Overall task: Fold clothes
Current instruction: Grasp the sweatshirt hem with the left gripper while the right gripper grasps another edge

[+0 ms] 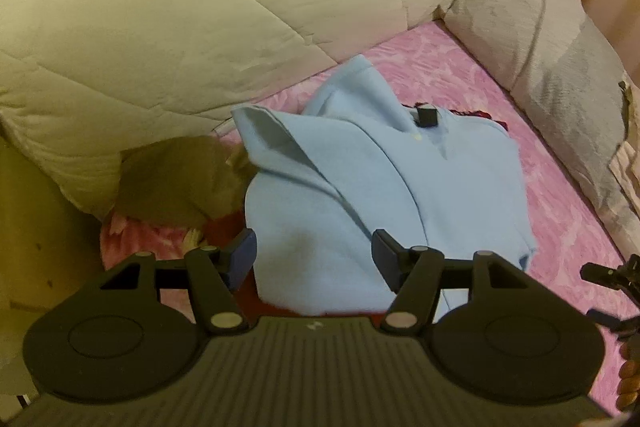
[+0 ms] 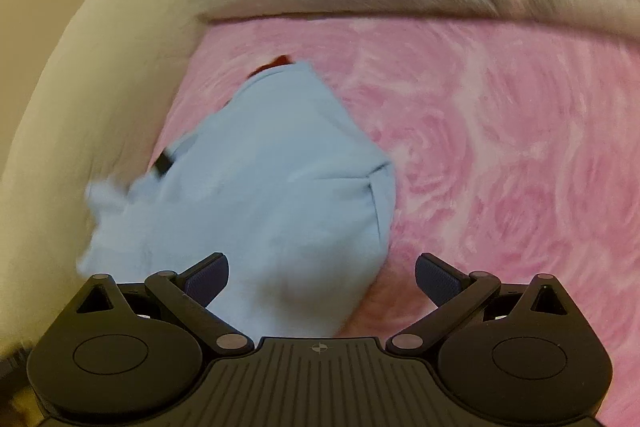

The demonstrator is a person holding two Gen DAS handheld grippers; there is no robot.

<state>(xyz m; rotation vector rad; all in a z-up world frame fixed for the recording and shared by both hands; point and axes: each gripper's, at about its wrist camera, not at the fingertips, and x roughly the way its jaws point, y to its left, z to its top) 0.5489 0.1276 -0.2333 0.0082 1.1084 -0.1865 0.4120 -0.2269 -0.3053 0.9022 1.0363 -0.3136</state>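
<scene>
1. Lying on the pink bedsheet (image 1: 472, 75), the light blue garment (image 1: 360, 179) is in the middle of the free space, between the cream quilt (image 1: 180, 7) on one side and the grey pillow (image 1: 540, 39) on the other. I think it is put there because this is the only flat, open part of the bed for folding.
2. The garment is not flat yet. One part stands up in a fold with an open edge, and a small black tag (image 1: 426, 117) shows near the neck, so it looks only half arranged.
3. The left gripper (image 1: 314, 255) hangs over the near edge of the garment, pointing steeply down. Its jaws stand wide apart and nothing is between the pads; the blue cloth is seen below them, not pinched.
4. The right gripper (image 2: 322, 277) is also wide open and holds nothing. In its view the garment (image 2: 260, 187) lies under its left finger, and the sheet (image 2: 500, 147) under its right one. This view is blurred, so I cannot tell if a pad touches the cloth.
5. Both tongs are open probably because each must take one corner of the near hem, one on each side, to lift and fold it evenly.
6. A brown cloth (image 1: 180, 179) lies beside the garment under the quilt edge, and something red (image 2: 280, 61) shows from under the far end of the garment. Probably these are other clothes waiting.
7. The soft, thick cloth may slip or take up two layers, so the grip should be deep.
</scene>
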